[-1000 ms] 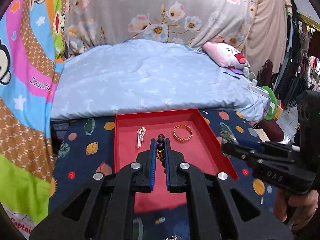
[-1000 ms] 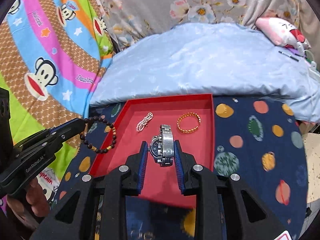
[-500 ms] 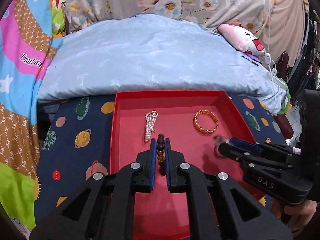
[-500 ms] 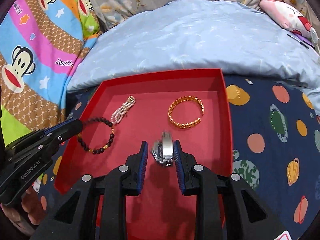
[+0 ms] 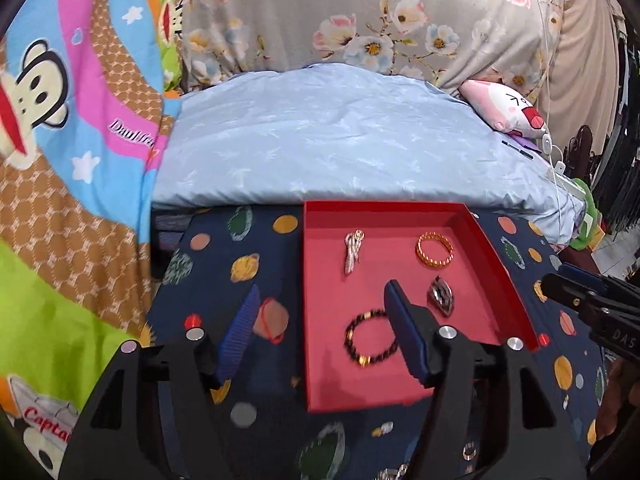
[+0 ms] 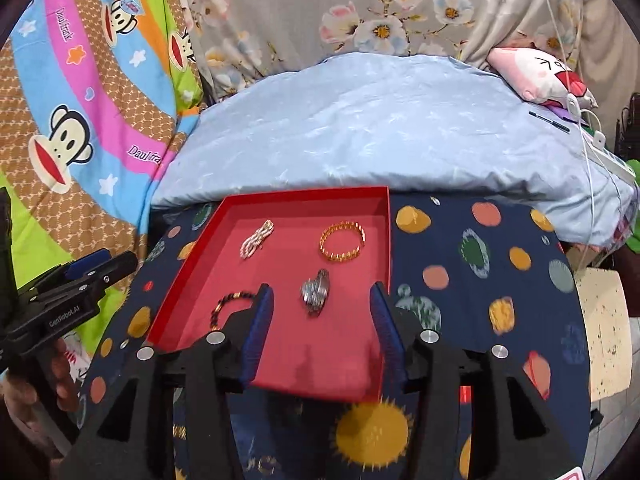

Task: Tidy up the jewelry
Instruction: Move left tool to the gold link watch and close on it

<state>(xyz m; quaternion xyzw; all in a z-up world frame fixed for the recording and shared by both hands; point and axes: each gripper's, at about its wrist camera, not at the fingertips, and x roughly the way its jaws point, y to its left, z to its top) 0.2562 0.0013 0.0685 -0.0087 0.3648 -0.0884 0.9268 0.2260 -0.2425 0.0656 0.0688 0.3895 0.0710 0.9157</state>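
Note:
A red tray (image 5: 508, 280) (image 6: 184, 276) lies on the planet-print cloth. In it lie a pearl piece (image 5: 353, 251) (image 6: 257, 238), a gold bracelet (image 5: 435, 249) (image 6: 342, 241), a silver watch (image 5: 441, 300) (image 6: 316, 291) and a dark bead bracelet (image 5: 370, 338) (image 6: 230, 307). My left gripper (image 5: 322, 320) is open and empty, above the tray's left edge, with the bead bracelet between its fingers. My right gripper (image 6: 320, 316) is open and empty, just behind the watch. Each gripper shows in the other's view, the right (image 5: 592, 300) and the left (image 6: 80, 276).
A light blue quilt (image 5: 340, 148) is piled right behind the tray. A cartoon monkey blanket (image 5: 60, 160) hangs at the left. A pink plush (image 5: 504, 108) and cables lie at the far right. A pale box (image 6: 604, 328) stands beside the cloth at right.
Both grippers have opened and pulled back. The left let go of the bead bracelet and the right let go of the watch; both pieces now lie in the tray.

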